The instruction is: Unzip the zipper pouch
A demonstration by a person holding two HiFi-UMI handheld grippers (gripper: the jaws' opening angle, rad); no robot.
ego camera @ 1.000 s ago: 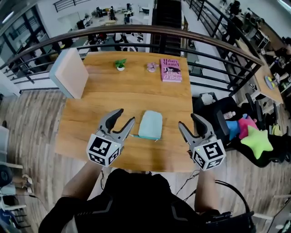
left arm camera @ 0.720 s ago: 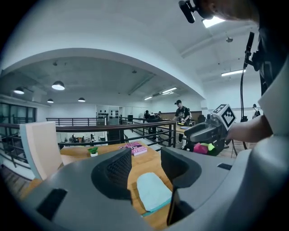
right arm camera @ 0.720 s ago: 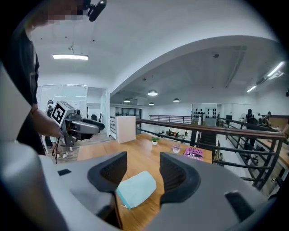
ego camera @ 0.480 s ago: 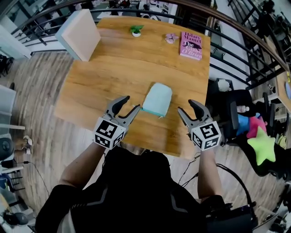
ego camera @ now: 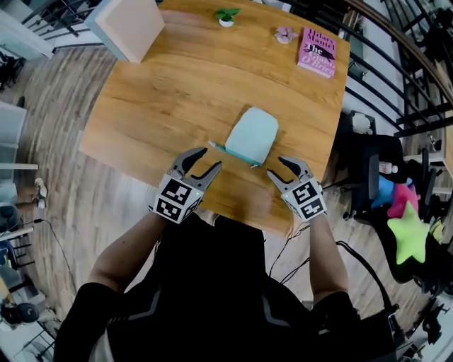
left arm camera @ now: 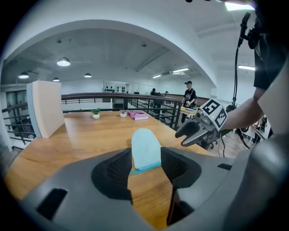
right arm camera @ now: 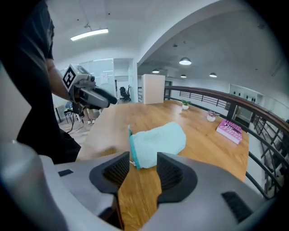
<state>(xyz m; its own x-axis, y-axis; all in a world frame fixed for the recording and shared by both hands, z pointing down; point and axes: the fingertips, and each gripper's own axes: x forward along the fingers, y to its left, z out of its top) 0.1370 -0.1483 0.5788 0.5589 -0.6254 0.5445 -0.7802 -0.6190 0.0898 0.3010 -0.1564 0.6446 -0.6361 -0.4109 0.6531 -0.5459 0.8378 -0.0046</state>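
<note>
A light teal zipper pouch [ego camera: 253, 134] lies flat on the wooden table [ego camera: 163, 99], its darker zipper edge [ego camera: 232, 153] facing me. My left gripper [ego camera: 210, 158] hovers open just left of that edge's end. To the right of the edge, my right gripper [ego camera: 276, 167] is open and its jaws are closing with nothing between them. In the left gripper view the pouch [left arm camera: 144, 151] lies ahead of the left gripper [left arm camera: 145, 170], with the right gripper [left arm camera: 181, 139] beyond. In the right gripper view the pouch [right arm camera: 160, 140] lies ahead of the right gripper [right arm camera: 141, 175], and the left gripper [right arm camera: 108, 99] is at upper left.
At the table's far side lie a pink book [ego camera: 317, 52], a small potted plant [ego camera: 226, 15] and a small pink ornament [ego camera: 286, 33]. A pale upright board [ego camera: 131, 25] stands at the far left corner. The table's near edge is just under the grippers. Coloured star cushions [ego camera: 403, 237] lie right.
Both grippers have come in toward the pouch's near zipper edge. The right gripper's jaws have narrowed a little. The pouch has not moved on the table.
</note>
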